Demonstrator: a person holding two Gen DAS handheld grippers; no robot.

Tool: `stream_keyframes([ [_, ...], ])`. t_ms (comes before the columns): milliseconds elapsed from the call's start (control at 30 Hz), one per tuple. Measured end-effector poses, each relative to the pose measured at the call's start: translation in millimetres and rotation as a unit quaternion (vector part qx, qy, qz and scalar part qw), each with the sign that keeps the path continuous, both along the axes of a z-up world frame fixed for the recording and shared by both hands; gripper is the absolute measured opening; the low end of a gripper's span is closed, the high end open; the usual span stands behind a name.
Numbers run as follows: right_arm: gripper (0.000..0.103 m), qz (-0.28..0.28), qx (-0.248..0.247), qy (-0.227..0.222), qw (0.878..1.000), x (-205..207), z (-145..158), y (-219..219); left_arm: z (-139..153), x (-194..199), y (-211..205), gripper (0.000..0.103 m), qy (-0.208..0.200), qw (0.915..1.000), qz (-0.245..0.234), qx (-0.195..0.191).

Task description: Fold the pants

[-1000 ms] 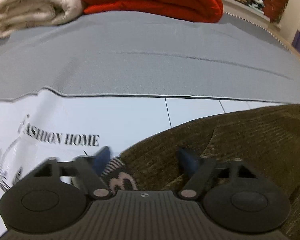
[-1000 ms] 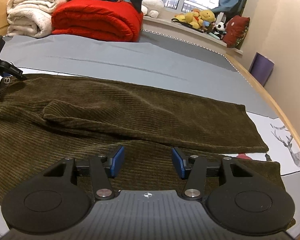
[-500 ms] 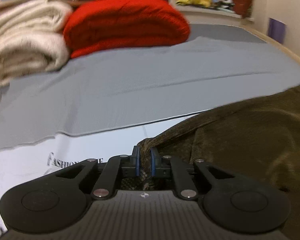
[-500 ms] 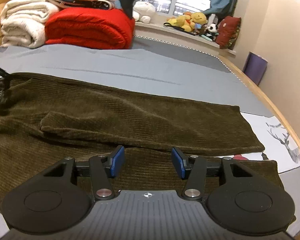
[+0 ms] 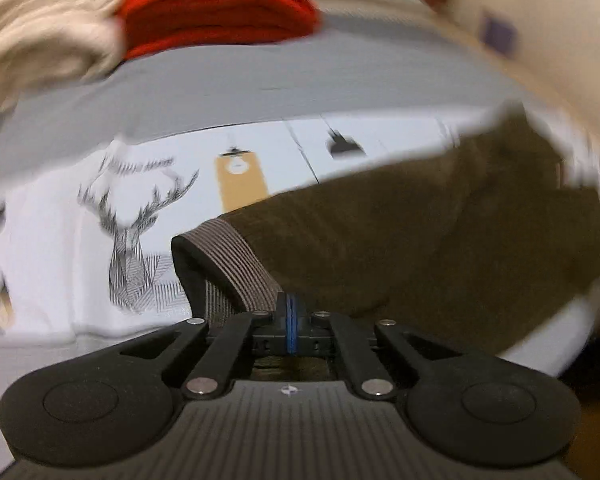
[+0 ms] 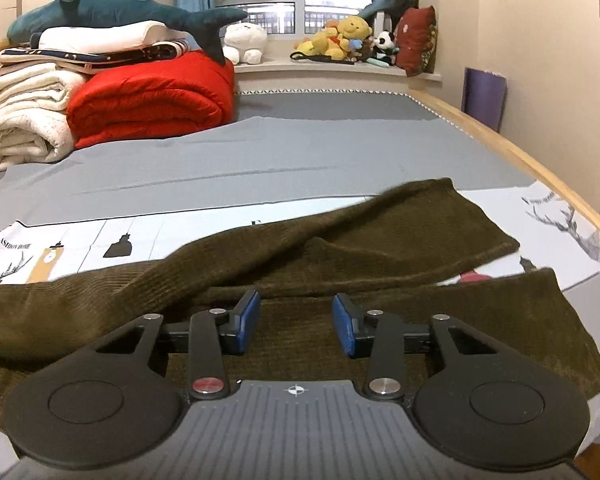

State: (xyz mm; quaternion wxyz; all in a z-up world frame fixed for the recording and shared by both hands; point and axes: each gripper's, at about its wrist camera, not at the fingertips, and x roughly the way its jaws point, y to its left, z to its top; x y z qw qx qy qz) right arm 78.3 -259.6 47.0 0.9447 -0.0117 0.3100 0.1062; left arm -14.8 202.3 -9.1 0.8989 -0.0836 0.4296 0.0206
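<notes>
The pants (image 6: 340, 240) are dark olive corduroy, spread across the bed. In the left wrist view my left gripper (image 5: 291, 320) is shut on the pants (image 5: 420, 240) at the waistband, whose striped lining (image 5: 236, 256) is turned up, and holds it above the white printed sheet (image 5: 60, 240). That view is blurred by motion. In the right wrist view my right gripper (image 6: 296, 322) is open and empty, low over the near pant leg, with the other leg lying diagonally beyond it.
A red quilt (image 6: 152, 100) and folded white blankets (image 6: 24, 116) are stacked at the back left, with a plush shark (image 6: 120, 12) on top. Soft toys (image 6: 340, 40) line the windowsill. The wooden bed edge (image 6: 540, 176) runs along the right. Grey sheet (image 6: 260, 152) lies beyond the pants.
My left gripper closed on the waistband and lifted it, pulling the pants toward the near side. The far leg now lies diagonally. My right gripper stayed open.
</notes>
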Motion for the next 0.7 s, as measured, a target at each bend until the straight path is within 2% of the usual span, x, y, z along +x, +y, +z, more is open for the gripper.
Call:
stream_keyframes([
  [33,0.042,-0.002,0.000,0.002,1.000,0.2,0.0,-1.8,-4.0,-3.2,12.8,0.001,-0.001,0.9974,0.029,-0.065],
  [100,0.042,-0.009,0.000,0.005,1.000,0.1,-0.9,-5.6,-15.6,-7.2,27.7,0.005,0.009,0.9869,0.064,-0.147],
  [167,0.042,-0.018,0.006,0.012,1.000,1.2,-1.7,-10.2,-26.4,-4.3,34.9,0.018,0.029,0.9765,0.079,-0.198],
  [200,0.042,-0.021,0.010,0.014,1.000,1.2,-2.1,-12.5,-29.8,3.4,37.0,0.035,0.041,0.9725,0.079,-0.216],
  [233,0.042,-0.026,0.016,0.016,0.999,1.1,-1.8,-15.2,-36.9,8.3,35.9,0.046,0.058,0.9679,0.074,-0.233],
  [300,0.042,-0.030,0.022,0.018,0.999,0.4,-1.9,-18.5,-51.5,20.8,30.9,0.051,0.090,0.9614,0.069,-0.251],
  [367,0.042,-0.035,0.020,0.017,0.999,-0.7,-2.5,-20.9,-62.6,29.9,29.0,0.057,0.110,0.9585,0.077,-0.251],
  [400,0.042,-0.036,0.019,0.017,0.999,-0.9,-3.0,-21.5,-66.5,34.6,28.0,0.065,0.116,0.9574,0.084,-0.251],
  [433,0.042,-0.037,0.019,0.018,0.999,-0.9,-3.9,-22.6,-69.4,39.7,28.0,0.078,0.120,0.9560,0.096,-0.250],
  [467,0.042,-0.039,0.020,0.019,0.999,-0.5,-4.8,-23.7,-71.8,44.4,28.6,0.082,0.125,0.9548,0.112,-0.245],
  [533,0.043,-0.042,0.027,0.020,0.999,1.5,-5.8,-26.1,-75.8,53.8,30.3,0.083,0.131,0.9538,0.134,-0.235],
  [700,0.044,-0.050,0.069,0.027,0.996,11.9,-6.0,-32.2,-84.4,70.6,34.6,0.083,0.147,0.9449,0.172,-0.237],
])
